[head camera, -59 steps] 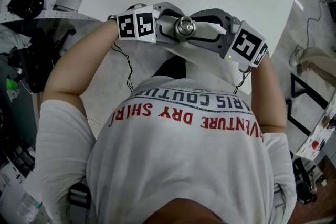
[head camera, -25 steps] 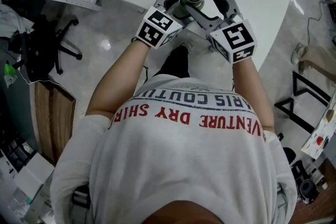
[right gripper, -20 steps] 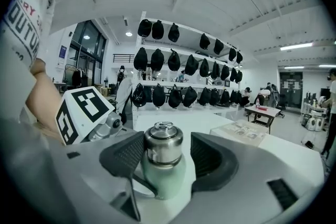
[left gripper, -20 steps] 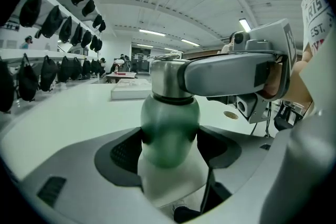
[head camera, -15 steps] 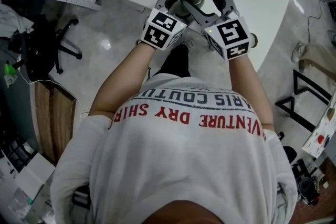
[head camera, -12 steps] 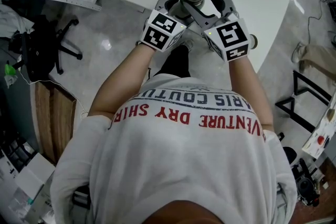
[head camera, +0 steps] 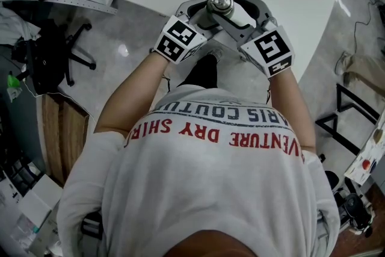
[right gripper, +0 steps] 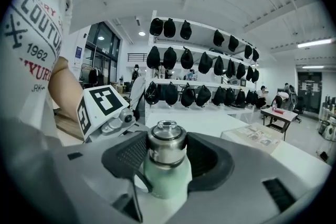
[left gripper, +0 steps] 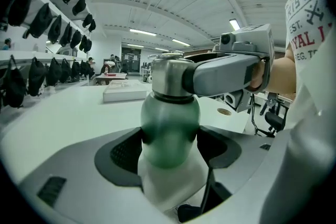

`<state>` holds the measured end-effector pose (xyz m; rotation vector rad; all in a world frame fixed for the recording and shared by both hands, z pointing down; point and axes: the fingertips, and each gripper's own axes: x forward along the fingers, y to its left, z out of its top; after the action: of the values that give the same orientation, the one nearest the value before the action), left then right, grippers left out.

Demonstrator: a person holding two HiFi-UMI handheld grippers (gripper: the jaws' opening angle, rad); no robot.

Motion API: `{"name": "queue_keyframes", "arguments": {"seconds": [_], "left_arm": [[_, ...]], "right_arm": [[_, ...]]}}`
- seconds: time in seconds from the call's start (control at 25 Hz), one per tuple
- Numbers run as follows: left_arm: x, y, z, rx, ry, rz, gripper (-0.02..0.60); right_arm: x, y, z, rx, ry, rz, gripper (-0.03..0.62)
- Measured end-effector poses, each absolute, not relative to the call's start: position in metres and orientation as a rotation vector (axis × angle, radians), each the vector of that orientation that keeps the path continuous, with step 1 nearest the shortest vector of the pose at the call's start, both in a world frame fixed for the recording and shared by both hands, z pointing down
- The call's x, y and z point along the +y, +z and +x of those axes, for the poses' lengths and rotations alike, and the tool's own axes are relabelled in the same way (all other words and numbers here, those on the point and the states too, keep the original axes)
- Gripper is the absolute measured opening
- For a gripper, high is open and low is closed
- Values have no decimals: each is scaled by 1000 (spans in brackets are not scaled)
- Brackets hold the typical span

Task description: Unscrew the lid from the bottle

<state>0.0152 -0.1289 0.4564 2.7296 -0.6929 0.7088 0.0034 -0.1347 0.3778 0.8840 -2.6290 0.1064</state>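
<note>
left gripper clamps the green bottle at frame centre; right gripper, jaws just closing in, pinches the steel lid.

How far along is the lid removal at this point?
Done: the left tongs clamp the green bottle. In hand: the right tongs have just been closing on the steel lid, which sits between their pads. Left: the lid looks fully seated on the bottle, so the unscrewing and lifting off remain.
</note>
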Motion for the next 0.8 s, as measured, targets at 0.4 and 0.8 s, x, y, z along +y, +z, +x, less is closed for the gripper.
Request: {"name": "queue_keyframes", "arguments": {"seconds": [0.4,0.8], "left_arm": [[-128,458,14,-310,809,2826,345],[-129,460,11,133,958,2887,345]], "right_arm": [[-135,378,0,-2670,125,651,238],[-137,381,-2,-2675,97,491,238]]}}
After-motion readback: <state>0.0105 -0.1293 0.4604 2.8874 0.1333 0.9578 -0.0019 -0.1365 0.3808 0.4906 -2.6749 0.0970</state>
